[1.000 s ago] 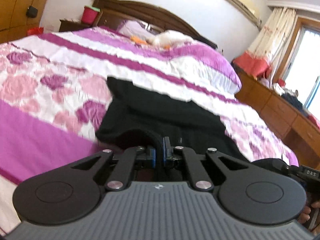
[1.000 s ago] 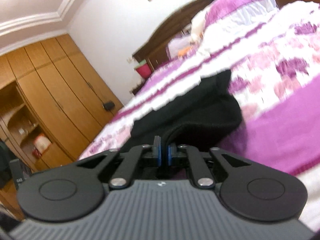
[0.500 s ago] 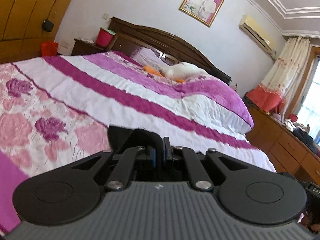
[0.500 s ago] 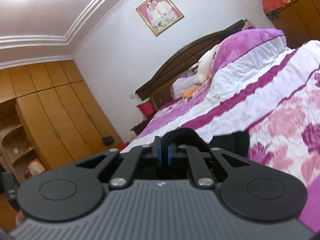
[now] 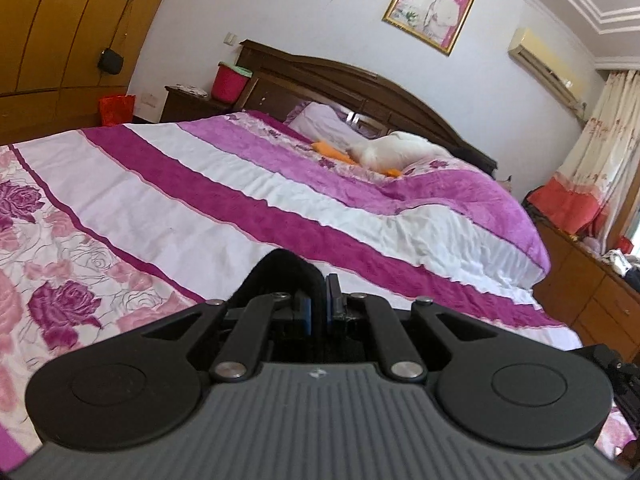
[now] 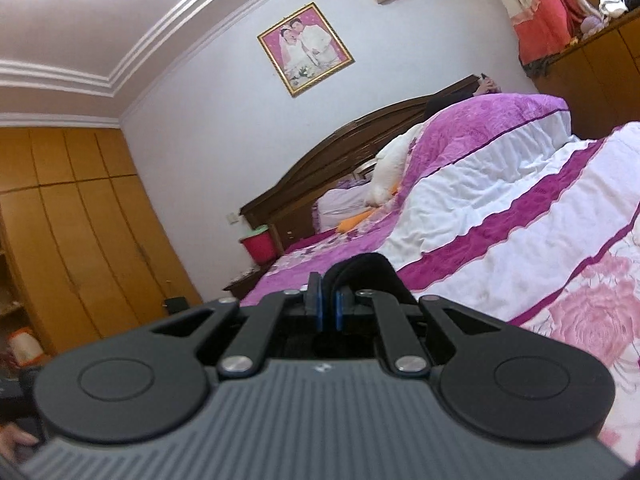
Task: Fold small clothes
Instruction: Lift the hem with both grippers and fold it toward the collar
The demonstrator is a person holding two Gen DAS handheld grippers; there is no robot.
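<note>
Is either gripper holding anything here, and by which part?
Both are. The left gripper and the right gripper are each shut on a bunched edge of the black fabric garment; which edge cannot be told.

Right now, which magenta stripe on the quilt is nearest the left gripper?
The wide plain one, crossing just beyond the left gripper and its black cloth; the thin stripe lies further left.

Black garment (image 5: 280, 276) mostly hidden behind left gripper (image 5: 318, 308) body.
</note>
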